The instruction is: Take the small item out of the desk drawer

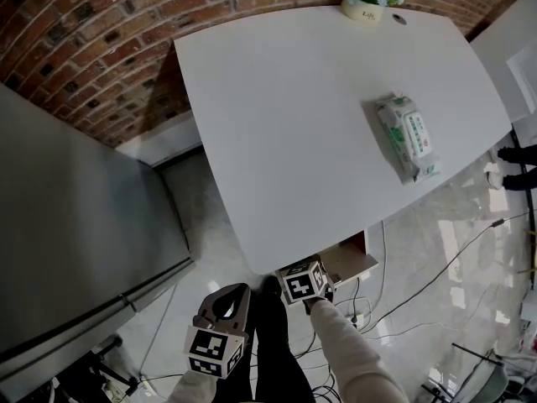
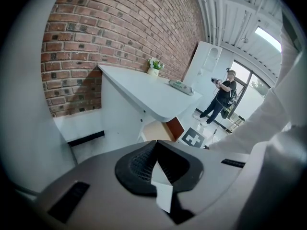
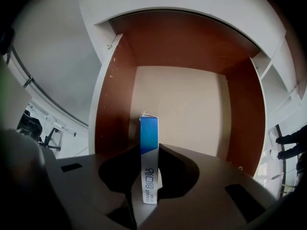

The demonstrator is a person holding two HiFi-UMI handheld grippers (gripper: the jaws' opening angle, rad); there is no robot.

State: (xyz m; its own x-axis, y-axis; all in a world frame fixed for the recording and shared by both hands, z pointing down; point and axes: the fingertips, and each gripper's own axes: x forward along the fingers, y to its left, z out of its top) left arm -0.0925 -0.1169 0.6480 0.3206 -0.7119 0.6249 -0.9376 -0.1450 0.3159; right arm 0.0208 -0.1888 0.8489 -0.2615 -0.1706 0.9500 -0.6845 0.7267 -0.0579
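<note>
Right gripper view showed the right gripper [image 3: 149,151] with its jaws partly closed, squeezing a thin blue and white box [image 3: 148,128]. The box stood up on its thin side over the front edge of the open drawer [image 3: 182,99], under the near edge of the desk [image 1: 294,124]. The left gripper [image 2: 156,143] had its jaws pressed together, holding nothing.

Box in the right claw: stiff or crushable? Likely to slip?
Looks like a thin carton box, so probably light, fairly stiff, dentable under a hard squeeze. The right claw holds its flat sides, so slipping seems unlikely, though the glossy print could slide.
</note>
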